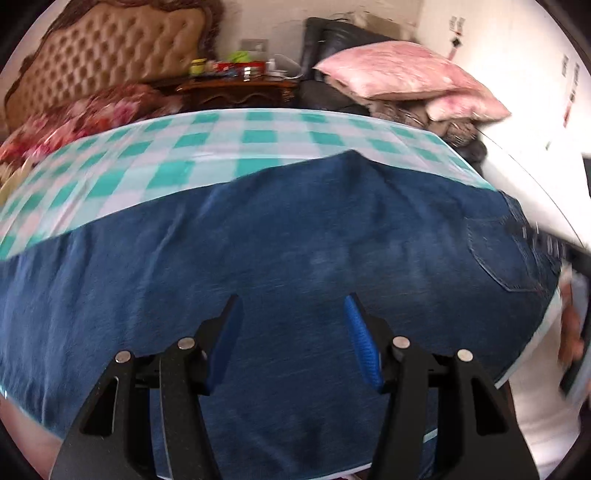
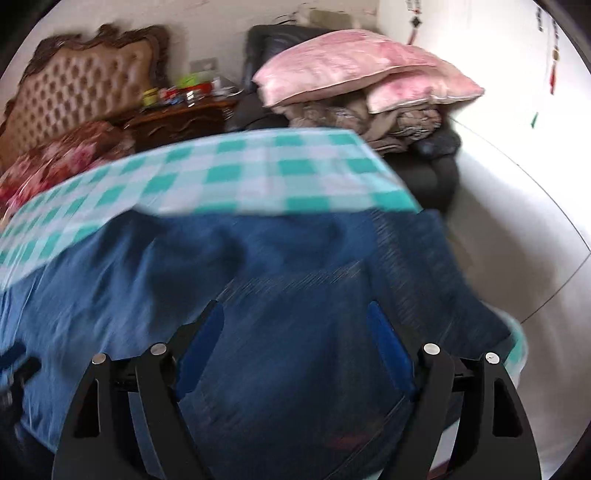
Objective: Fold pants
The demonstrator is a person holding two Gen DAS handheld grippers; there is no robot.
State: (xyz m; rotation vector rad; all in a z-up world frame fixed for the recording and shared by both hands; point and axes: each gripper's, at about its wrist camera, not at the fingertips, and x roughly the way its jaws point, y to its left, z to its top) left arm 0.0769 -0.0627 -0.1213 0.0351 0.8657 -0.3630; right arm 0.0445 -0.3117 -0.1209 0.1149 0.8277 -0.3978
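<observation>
L gripper (image 1: 293, 317) agape, empty | R gripper (image 2: 295, 325) agape, empty | jeans (image 1: 295, 229) blurred, edges cut off

a tan button-tufted headboard with a dark carved wooden frame (image 1: 110, 44) stands against a pale wall (image 2: 207, 29). beside it a dark carved wooden nightstand (image 1: 236, 90) carries small colourful clutter. a black leather armchair (image 2: 432, 162) holds two pink satin pillows (image 2: 351, 62) over folded brownish blankets (image 2: 354, 118). the glossy white floor (image 2: 517, 206) reflects bright daylight.
</observation>
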